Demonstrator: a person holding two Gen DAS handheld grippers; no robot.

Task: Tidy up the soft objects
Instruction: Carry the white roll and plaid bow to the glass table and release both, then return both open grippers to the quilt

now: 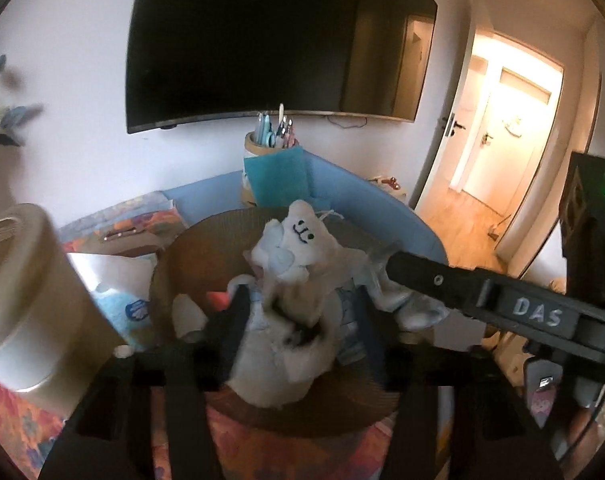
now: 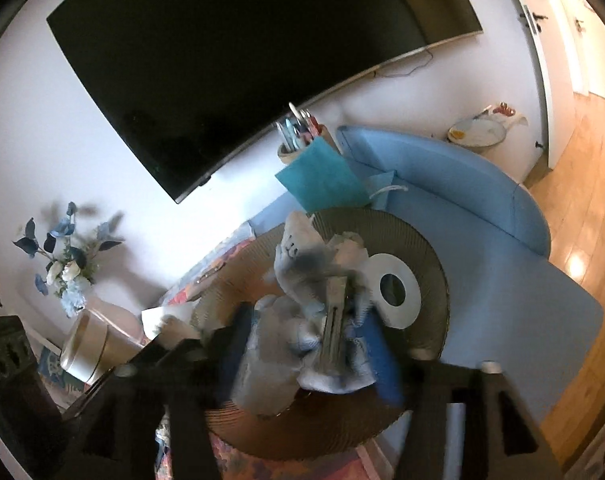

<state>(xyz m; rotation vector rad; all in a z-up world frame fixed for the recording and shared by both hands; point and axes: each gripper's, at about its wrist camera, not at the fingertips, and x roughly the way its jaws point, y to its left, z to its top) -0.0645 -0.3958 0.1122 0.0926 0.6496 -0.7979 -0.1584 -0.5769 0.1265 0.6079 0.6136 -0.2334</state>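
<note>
Nearest to us, our left gripper [image 1: 298,320] has its dark fingers closed in on the body of the white plush toy with the stitched smiling face [image 1: 298,240], the soft bulk pinched between them over the round ribbed brown mat [image 1: 174,264]. Our right gripper [image 2: 302,344] is clamped on the same toy's pale blue-grey cloth limbs [image 2: 334,376], and in the left view its black finger marked DAS [image 1: 482,300] reaches across into the toy from the right. So both grippers share one bundle, which lies bunched on the mat — we judge this the gathering step, before any carrying. To do it well we would keep both grips deep in the stuffing and not on loose fabric, lift together at one pace, and keep the dangling limbs clear of the white ring-shaped object [image 2: 394,292] lying on the mat just beside the toy. Beyond the mat stands a teal paper bag [image 2: 322,184], then a wooden cup of pens [image 2: 298,140] — a possible home for the toy, though we cannot tell — and behind them the blue curved pad [image 2: 462,200] and the wall-hung black television [image 2: 238,48].
</note>
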